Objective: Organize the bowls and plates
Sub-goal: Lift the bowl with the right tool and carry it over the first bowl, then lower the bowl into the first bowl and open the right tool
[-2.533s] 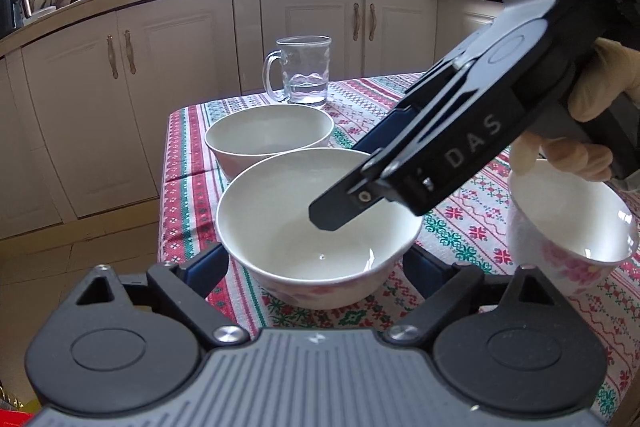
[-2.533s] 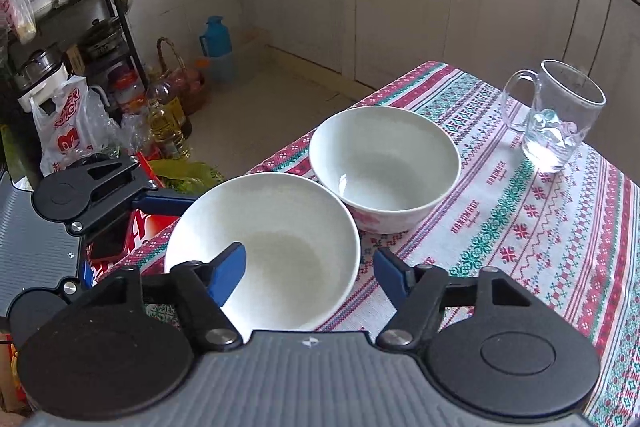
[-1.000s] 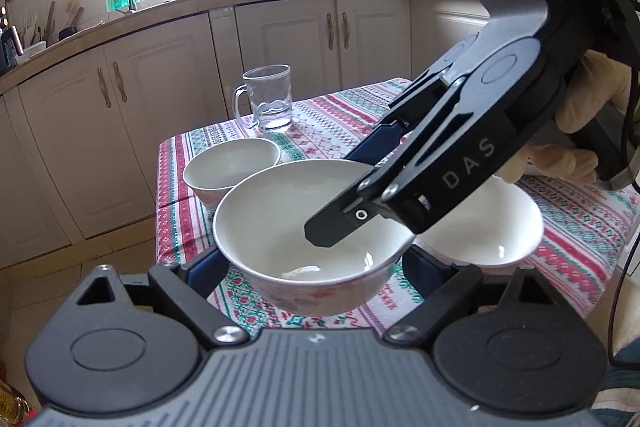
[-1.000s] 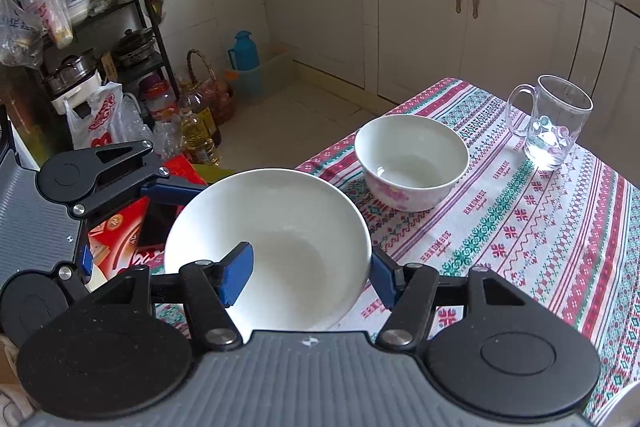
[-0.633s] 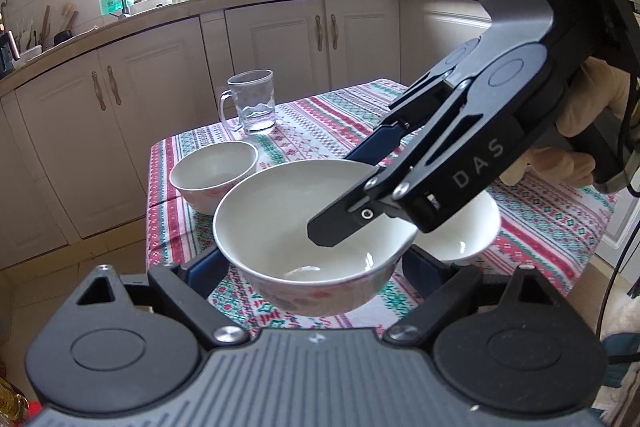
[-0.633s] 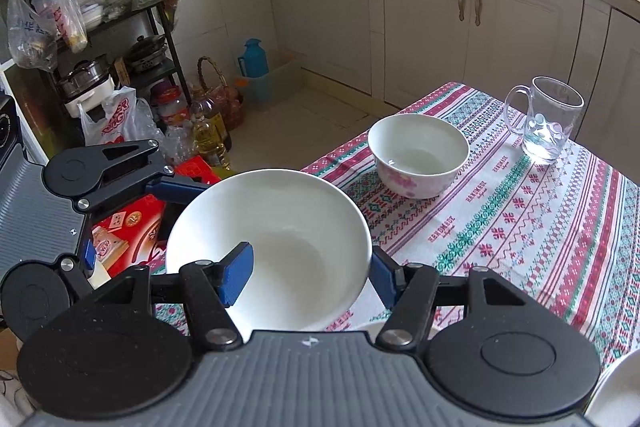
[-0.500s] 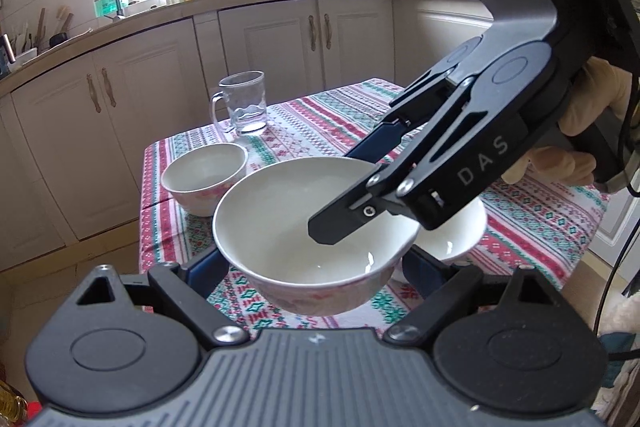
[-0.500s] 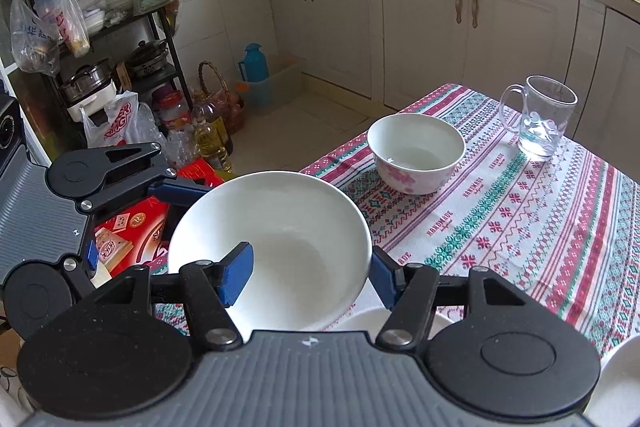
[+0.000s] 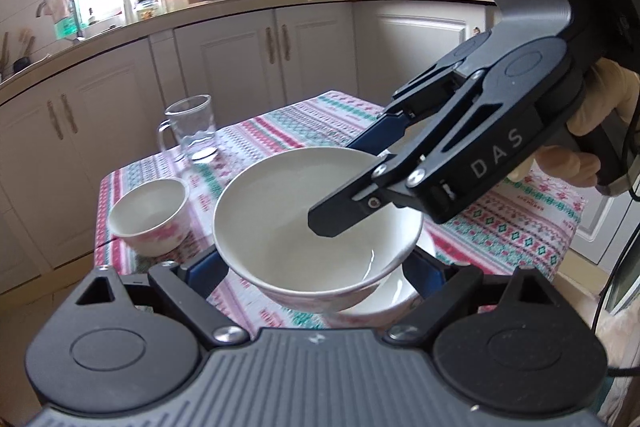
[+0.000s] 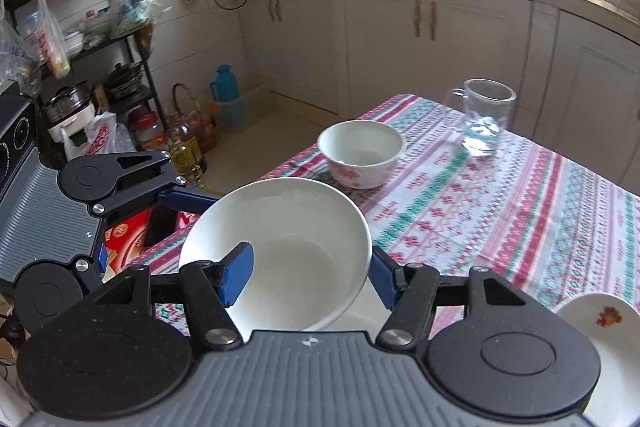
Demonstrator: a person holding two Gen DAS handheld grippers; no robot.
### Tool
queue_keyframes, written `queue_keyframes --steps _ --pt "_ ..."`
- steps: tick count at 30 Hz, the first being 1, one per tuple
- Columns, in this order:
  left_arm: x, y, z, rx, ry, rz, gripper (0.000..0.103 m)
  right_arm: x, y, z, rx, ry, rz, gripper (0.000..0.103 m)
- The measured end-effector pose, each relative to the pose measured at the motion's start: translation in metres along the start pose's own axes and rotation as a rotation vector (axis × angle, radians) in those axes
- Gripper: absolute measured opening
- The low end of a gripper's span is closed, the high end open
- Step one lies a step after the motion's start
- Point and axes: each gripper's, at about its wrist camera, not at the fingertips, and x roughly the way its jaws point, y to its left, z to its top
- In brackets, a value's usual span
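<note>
The bowl [image 9: 272,227] hangs above the bench [image 9: 520,227], over a second bowl [image 9: 384,303], the left gripper [image 9: 314,263] with jaws clasping its outer sides, the right gripper [image 10: 308,271] with jaws pinching its wall, one finger inside.

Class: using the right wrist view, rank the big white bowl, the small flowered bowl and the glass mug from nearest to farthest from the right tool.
1. Big white bowl: gripped at its rim by the right tool.
2. Small flowered bowl: farther back on the tablecloth, near its left edge.
3. Glass mug: farthest, back right.
</note>
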Motion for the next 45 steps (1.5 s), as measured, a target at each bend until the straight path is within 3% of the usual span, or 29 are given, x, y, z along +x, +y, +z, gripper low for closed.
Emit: queue_keyframes --steps 17,45 --pt "0.032 -0.01 0.0 -0.012 0.065 -0.073 0.093 0.003 -0.026 -0.027 0.085 0.016 -0.039 0.069" --pt "0.047 0.004 -0.004 -0.09 0.109 -0.144 0.095 0.017 -0.031 -0.036 0.108 0.051 -0.037 0.07"
